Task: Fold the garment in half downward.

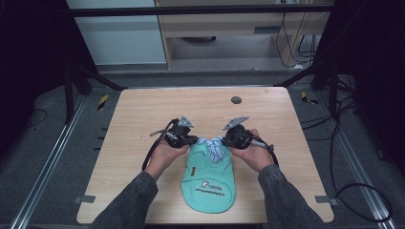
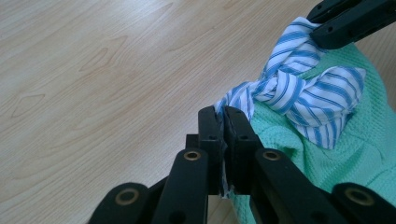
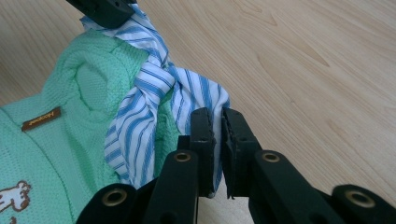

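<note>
A small mint-green knitted garment point(image 1: 208, 177) with a printed logo lies on the wooden table point(image 1: 143, 114), its neck end lifted. A blue-and-white striped collar point(image 1: 213, 145) is knotted at that neck. My left gripper point(image 1: 195, 140) is shut on the collar's left end point(image 2: 232, 103). My right gripper point(image 1: 225, 141) is shut on the collar's right end point(image 3: 211, 103). In the left gripper view the knot point(image 2: 285, 88) hangs between my left gripper point(image 2: 223, 115) and the other gripper's jaws at the top right. In the right gripper view my right gripper point(image 3: 217, 116) pinches striped cloth beside the green knit point(image 3: 70, 140).
A small dark round disc point(image 1: 236, 99) sits near the table's far edge. Cables trail from both grippers over the table's sides. Metal rails and a dark floor surround the table, with a cabinet beyond.
</note>
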A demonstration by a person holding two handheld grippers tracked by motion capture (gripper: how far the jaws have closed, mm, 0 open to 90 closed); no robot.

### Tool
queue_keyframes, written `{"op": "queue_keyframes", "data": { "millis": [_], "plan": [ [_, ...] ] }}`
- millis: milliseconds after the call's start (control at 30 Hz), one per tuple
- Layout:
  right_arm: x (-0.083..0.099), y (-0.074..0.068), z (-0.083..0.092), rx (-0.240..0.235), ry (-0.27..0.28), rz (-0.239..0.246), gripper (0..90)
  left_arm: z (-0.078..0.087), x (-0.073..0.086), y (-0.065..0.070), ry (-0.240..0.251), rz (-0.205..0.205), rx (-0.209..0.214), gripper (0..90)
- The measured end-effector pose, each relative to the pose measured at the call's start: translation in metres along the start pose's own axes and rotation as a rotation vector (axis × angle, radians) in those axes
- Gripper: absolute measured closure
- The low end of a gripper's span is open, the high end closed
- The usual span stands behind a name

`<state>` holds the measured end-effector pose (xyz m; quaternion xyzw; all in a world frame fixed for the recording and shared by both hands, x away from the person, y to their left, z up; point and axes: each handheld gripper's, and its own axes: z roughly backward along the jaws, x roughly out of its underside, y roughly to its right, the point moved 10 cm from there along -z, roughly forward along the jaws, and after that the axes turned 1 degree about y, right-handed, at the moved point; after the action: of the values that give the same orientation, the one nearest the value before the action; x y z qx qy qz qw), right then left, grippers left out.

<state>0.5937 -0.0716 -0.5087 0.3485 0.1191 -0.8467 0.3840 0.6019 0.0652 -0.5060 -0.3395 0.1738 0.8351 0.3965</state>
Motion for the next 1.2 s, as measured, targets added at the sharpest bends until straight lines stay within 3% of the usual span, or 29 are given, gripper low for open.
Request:
{"op": "queue_keyframes", "data": {
  "millis": [633,767,1200],
  "plan": [
    [-0.014,0.002,0.008,0.002,0.010,0.023,83.6,0.012,-0.013,-0.004,0.015,-0.014,-0.010,86.6],
    [-0.016,0.003,0.010,0.001,0.008,0.024,83.6,0.014,-0.016,-0.004,0.011,-0.034,-0.018,86.6],
    [-0.020,0.005,0.012,0.002,0.013,0.035,83.5,0.013,-0.017,-0.005,0.029,-0.028,-0.019,86.6]
  ]
}}
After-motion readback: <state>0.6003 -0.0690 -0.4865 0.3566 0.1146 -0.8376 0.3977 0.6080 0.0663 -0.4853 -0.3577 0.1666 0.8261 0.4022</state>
